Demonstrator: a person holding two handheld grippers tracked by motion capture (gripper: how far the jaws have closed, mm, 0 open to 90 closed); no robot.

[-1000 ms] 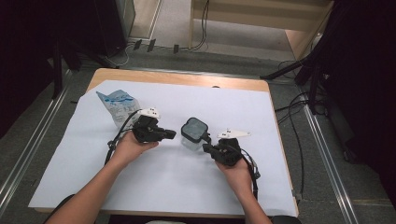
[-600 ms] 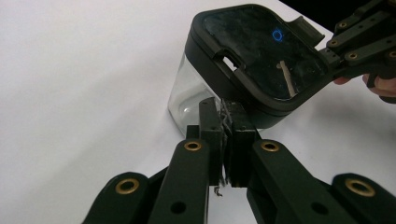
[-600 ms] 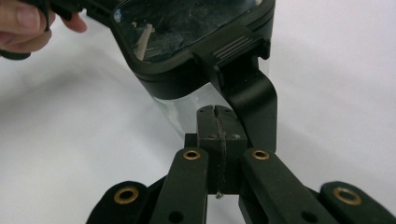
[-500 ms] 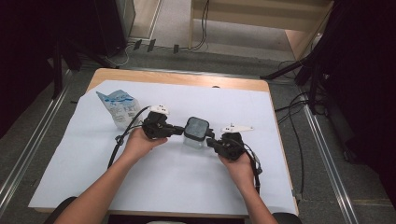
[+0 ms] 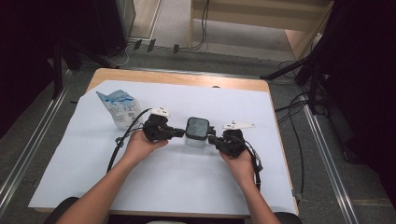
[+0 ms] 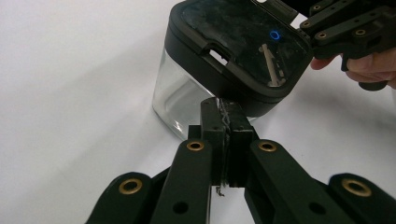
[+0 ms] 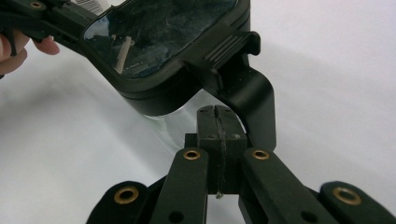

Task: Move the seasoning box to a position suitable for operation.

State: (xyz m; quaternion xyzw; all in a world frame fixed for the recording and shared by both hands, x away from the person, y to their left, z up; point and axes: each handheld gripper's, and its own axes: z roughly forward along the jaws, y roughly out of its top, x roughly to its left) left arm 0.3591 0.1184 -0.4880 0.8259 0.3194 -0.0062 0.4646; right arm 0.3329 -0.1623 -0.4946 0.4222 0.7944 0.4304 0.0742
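One lidded jar (image 5: 197, 131) and one pouch (image 5: 119, 108) sit on the white worktop (image 5: 187, 182). Two tools flank the jar: the left tool (image 5: 181, 133) and right tool (image 5: 211, 139), both clenched empty, tips against its sides.

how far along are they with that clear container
Done: both shut grippers have closed in on the clear container, one on each side. In hand: the left gripper sits at its lid edge, the right gripper at the side latch. Left: the lid is on, and the blue packet lies untouched.
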